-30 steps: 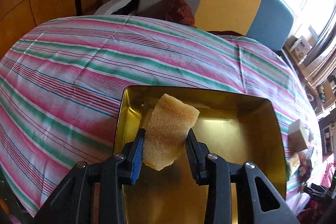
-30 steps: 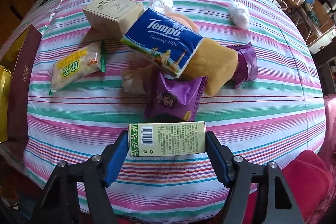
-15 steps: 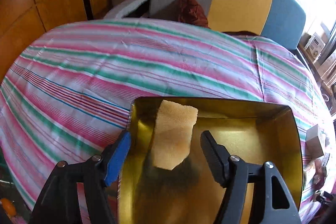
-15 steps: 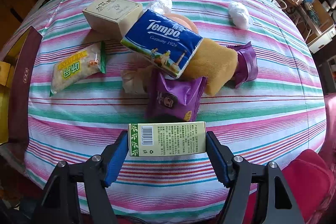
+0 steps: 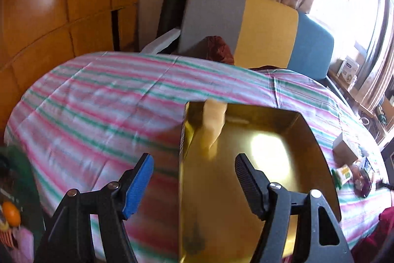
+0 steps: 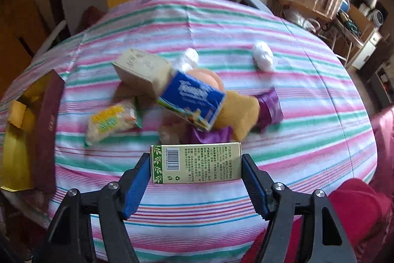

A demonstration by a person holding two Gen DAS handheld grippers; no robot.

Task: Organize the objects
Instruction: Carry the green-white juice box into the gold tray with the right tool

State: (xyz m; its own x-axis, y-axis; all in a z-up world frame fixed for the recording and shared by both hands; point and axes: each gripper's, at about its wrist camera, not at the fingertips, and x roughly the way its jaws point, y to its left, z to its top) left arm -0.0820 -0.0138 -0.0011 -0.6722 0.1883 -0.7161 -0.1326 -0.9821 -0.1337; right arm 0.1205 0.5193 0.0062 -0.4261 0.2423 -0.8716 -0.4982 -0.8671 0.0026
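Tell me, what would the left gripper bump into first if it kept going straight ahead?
Probably the gold tin. The left gripper is open and empty, aimed down about at the tin's near left wall. Depth is unclear, so it might land on the striped tablecloth beside it.

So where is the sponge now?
The sponge leans in the far left corner of the gold tin in the left wrist view, beyond the open left jaws.

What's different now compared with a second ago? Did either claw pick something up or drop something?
The left claw let go of the yellow sponge, which now leans in the far corner of the gold tin, and pulled back with its jaws open. The right claw lifted the green-and-cream box it grips. The pile of packets on the striped cloth stayed put.
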